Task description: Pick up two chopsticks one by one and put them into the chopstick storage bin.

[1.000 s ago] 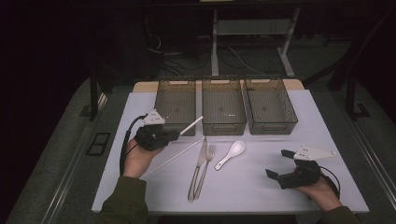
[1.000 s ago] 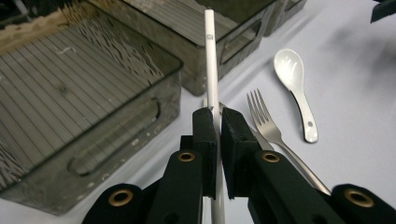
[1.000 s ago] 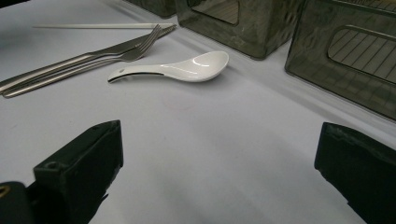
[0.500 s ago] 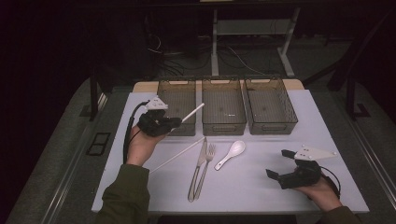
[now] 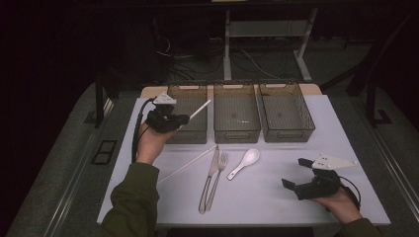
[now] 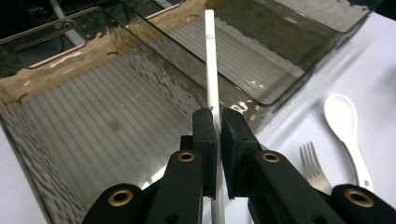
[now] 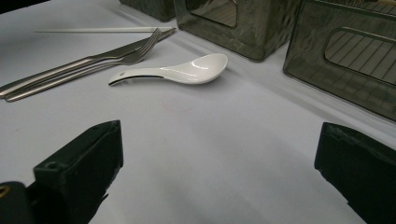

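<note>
Three smoky ribbed plastic bins (image 5: 236, 117) stand empty, while the left gripper (image 5: 181, 118), jaws clamped on a slim white chopstick (image 6: 211, 70), hovers above the leftmost; the right gripper (image 5: 296, 174) gapes, holding nothing.

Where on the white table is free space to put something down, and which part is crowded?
Free: the near strip of the table between the knife and the right gripper, and the patch right of the spoon below the right bin. Crowded: the middle, with chopstick, knife, fork, spoon.
</note>
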A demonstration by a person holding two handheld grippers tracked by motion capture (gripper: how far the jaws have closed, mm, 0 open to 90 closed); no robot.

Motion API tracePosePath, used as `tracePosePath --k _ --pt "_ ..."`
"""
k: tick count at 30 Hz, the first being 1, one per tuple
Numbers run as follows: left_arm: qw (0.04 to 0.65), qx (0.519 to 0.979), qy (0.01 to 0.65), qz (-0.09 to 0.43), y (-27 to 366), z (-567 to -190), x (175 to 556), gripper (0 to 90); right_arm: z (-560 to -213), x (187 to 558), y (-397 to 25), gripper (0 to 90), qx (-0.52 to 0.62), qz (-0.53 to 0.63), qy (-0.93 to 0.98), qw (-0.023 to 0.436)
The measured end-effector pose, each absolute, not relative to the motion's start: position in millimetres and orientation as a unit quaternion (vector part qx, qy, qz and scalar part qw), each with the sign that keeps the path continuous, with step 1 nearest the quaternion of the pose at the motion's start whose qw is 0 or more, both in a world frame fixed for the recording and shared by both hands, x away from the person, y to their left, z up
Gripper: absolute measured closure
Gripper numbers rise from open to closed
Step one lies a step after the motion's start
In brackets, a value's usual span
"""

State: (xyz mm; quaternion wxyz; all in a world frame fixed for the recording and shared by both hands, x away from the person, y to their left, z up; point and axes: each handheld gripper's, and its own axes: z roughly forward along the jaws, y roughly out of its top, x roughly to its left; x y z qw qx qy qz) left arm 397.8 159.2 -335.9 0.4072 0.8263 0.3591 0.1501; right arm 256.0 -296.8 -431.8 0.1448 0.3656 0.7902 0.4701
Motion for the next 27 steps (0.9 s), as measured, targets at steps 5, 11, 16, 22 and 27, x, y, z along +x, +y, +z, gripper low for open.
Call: tracePosePath --k 5,11,16,22,27 --pt "0.402 0.826 0.364 0.157 158.3 -335.5 410.2 84.2 -431.5 255.7 -297.1 1.3 0.367 0.471 0.789 0.144" --pt "0.402 0.825 0.364 0.158 156.4 -337.3 425.3 84.3 -431.4 255.7 -297.7 1.3 0.367 0.473 0.788 0.144" --pt "0.403 0.822 0.368 0.161 155.6 -339.2 438.8 84.2 -431.0 255.4 -298.4 1.3 0.367 0.475 0.787 0.142" --pt "0.401 0.818 0.380 0.162 155.7 -341.8 457.3 84.2 -430.7 255.0 -298.8 1.3 0.368 0.479 0.785 0.141" --pt "0.408 0.812 0.385 0.161 155.9 -341.6 471.1 84.2 -430.5 254.7 -299.2 1.3 0.368 0.480 0.784 0.140"
